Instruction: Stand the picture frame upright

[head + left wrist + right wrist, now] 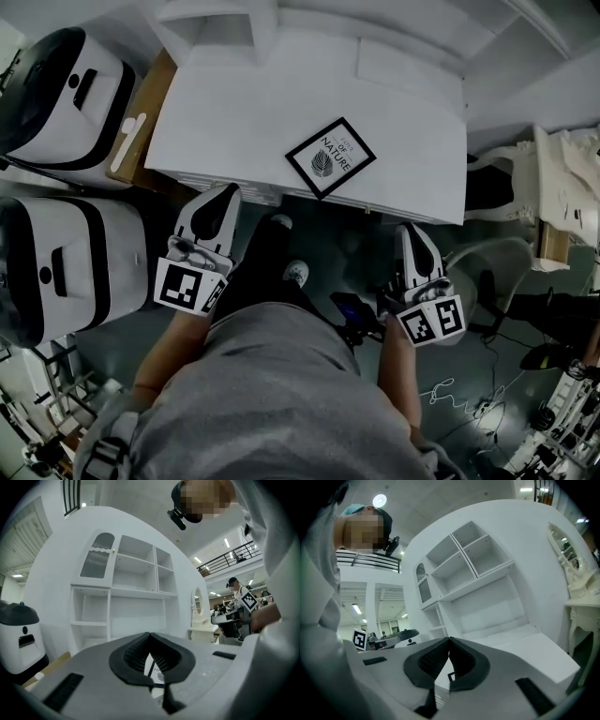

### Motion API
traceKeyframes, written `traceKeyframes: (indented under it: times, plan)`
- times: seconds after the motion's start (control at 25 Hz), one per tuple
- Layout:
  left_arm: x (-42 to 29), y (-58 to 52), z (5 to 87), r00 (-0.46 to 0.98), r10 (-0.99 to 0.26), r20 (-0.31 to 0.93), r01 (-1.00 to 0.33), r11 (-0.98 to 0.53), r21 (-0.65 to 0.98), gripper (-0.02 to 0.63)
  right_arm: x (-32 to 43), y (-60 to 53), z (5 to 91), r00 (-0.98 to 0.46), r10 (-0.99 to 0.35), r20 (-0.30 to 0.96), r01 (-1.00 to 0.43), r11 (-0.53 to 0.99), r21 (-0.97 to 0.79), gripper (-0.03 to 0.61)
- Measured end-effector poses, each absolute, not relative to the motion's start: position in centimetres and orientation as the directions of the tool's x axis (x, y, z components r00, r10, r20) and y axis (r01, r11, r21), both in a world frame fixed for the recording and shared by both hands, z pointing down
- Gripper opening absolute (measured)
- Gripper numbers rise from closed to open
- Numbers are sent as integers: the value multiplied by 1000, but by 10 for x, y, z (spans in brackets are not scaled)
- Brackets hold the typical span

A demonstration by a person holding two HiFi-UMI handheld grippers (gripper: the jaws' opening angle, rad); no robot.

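Note:
A black-rimmed picture frame (330,157) with a leaf print lies flat on the white desk (234,103), near its front edge. My left gripper (223,191) is shut and empty, its tips at the desk's front edge, left of the frame. In the left gripper view a strip of the frame (155,672) shows through the closed jaws of my left gripper (149,634). My right gripper (405,231) is shut and empty, below the desk's front edge, right of the frame. Between the meeting jaws of my right gripper (449,641) a corner of the frame (450,676) shows.
White shelving (136,583) rises behind the desk. Two white-and-black machines (58,103) (56,262) stand on the left beside a wooden board (141,122). A white chair (562,187) and cables (469,394) are on the right. The person's legs and shoes (295,272) are under the desk edge.

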State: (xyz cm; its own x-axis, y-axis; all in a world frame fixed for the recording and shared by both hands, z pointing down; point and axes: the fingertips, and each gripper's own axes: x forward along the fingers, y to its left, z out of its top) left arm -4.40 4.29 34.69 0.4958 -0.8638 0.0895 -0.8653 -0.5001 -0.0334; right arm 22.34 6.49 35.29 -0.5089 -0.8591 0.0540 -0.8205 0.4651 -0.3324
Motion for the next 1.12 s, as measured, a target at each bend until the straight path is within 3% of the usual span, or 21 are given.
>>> traceKeyframes:
  times: [0.44, 1.12]
  plan:
    - [-25, -29, 354, 640, -762, 99, -764, -645, -32, 6, 229, 15, 339, -397, -916, 58, -871, 355, -340, 26]
    - [-32, -115, 353, 724, -683, 98, -685, -729, -22, 6, 211, -45, 329, -295, -954, 60, -909, 261, -325, 26]
